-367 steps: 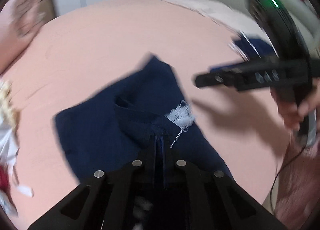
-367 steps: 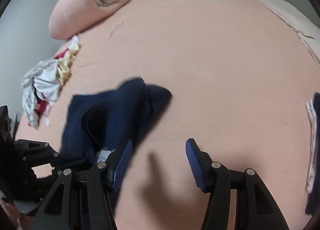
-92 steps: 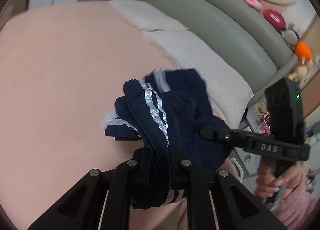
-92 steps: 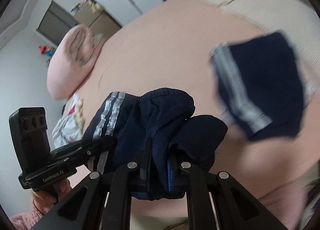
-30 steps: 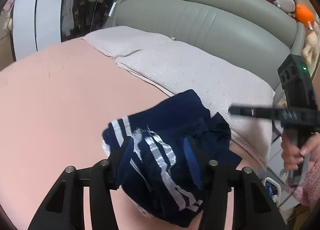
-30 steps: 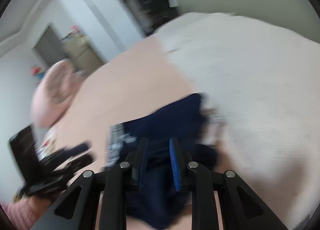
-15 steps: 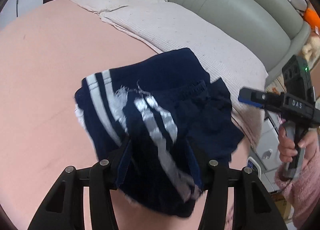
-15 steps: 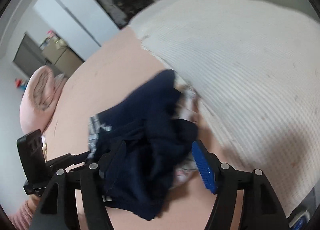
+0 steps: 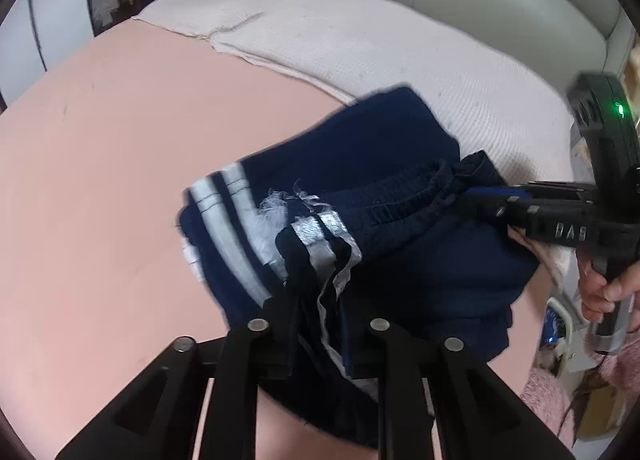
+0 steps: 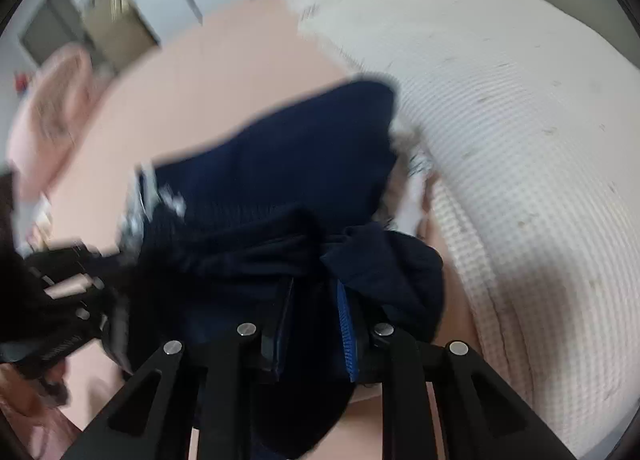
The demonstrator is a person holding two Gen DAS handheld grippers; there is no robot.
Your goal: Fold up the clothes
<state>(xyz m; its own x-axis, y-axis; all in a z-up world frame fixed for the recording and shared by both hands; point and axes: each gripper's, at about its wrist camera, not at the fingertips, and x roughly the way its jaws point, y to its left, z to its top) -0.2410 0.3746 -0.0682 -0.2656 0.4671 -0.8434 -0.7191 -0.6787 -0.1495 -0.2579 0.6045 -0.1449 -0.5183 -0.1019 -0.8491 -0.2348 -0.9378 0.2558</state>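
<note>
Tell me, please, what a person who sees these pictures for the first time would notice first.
The eye goes first to the navy shorts with silver-white stripes, bunched in the middle of the pink bed cover. Next, the left gripper is shut on the striped edge nearest its camera, and the right gripper is shut on dark fabric on the other side. Behind the shorts lies a white textured blanket.

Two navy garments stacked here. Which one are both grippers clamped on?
The upper navy shorts, the ones with the gathered waistband and the crumpled stripes. The left gripper pinches the striped edge, the right gripper the waistband. The lower folded garment lies flat and ungripped.
</note>
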